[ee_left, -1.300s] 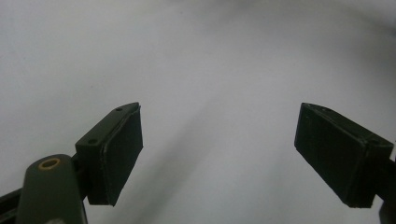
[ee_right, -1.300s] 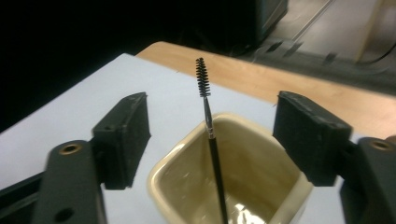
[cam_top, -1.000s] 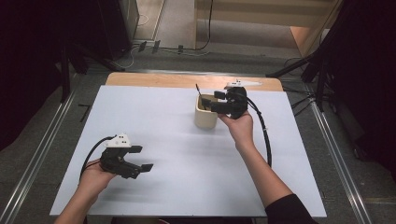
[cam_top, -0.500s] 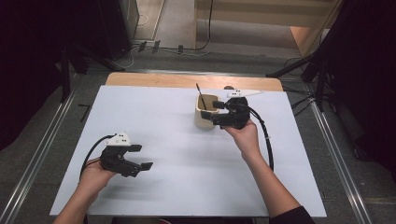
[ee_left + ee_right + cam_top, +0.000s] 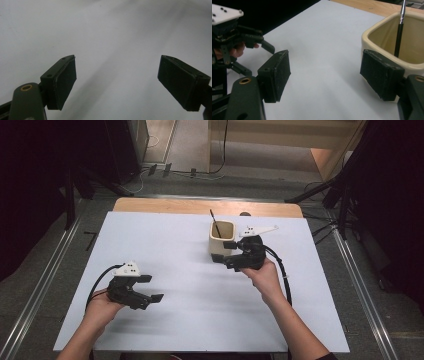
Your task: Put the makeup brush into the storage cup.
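A cream square cup stands on the white tabletop right of centre, with a thin dark brush leaning inside it. My right gripper lies at the cup's near right corner, pointing left, its jaws open and empty. In the right gripper view the cup and the brush sit just beyond the right pad, outside the gap of the right gripper. My left gripper rests open at the near left, with bare table between its jaws in the left gripper view.
A strip of bare wood runs along the table's far edge. Metal rails flank the table on both sides. A black cable trails from the right gripper along the forearm. The left gripper is visible far off in the right gripper view.
The right gripper has drawn back from the cup's right side toward the near edge, still open. The cup, the brush and the left gripper have stayed put.
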A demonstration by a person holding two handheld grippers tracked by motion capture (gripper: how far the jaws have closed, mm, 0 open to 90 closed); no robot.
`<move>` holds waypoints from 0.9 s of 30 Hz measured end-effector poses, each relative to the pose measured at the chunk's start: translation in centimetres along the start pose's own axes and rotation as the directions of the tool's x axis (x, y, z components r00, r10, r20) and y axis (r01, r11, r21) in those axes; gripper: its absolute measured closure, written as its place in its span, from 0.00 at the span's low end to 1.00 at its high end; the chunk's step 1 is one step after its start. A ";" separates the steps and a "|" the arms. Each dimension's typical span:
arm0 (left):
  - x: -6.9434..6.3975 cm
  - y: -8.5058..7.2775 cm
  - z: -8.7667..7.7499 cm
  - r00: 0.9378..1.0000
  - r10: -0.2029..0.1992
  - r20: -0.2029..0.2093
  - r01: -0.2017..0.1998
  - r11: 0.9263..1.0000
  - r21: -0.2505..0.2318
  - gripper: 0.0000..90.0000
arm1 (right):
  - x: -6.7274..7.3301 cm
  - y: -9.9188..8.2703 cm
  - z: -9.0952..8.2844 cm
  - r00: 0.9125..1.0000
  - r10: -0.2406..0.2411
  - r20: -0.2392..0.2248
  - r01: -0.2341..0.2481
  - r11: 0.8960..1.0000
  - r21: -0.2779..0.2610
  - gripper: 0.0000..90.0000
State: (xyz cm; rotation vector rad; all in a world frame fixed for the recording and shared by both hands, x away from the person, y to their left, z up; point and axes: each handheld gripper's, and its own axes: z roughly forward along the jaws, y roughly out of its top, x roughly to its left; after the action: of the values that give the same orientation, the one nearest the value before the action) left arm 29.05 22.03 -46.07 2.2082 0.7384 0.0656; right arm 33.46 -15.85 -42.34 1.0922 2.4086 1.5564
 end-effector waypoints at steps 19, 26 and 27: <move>0.0 0.3 0.1 1.000 0.012 0.005 -0.012 1.000 0.000 0.17 | 1.2 -3.3 -0.8 0.996 -0.086 0.004 0.085 0.994 0.072 0.25; 0.1 0.4 0.2 1.000 0.013 0.003 -0.013 1.000 -0.001 0.17 | 1.2 -4.3 -1.5 0.996 -0.089 0.007 0.088 0.992 0.084 0.25; 0.0 0.4 0.2 1.000 0.013 0.002 -0.013 1.000 0.005 0.17 | 1.2 -4.5 -1.6 0.996 -0.085 0.010 0.084 0.993 0.084 0.25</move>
State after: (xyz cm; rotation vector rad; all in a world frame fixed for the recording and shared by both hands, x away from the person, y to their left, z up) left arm 29.34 21.69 -45.90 2.2180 0.7241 0.0678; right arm 29.54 -17.46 -44.92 0.9968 2.4963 1.4308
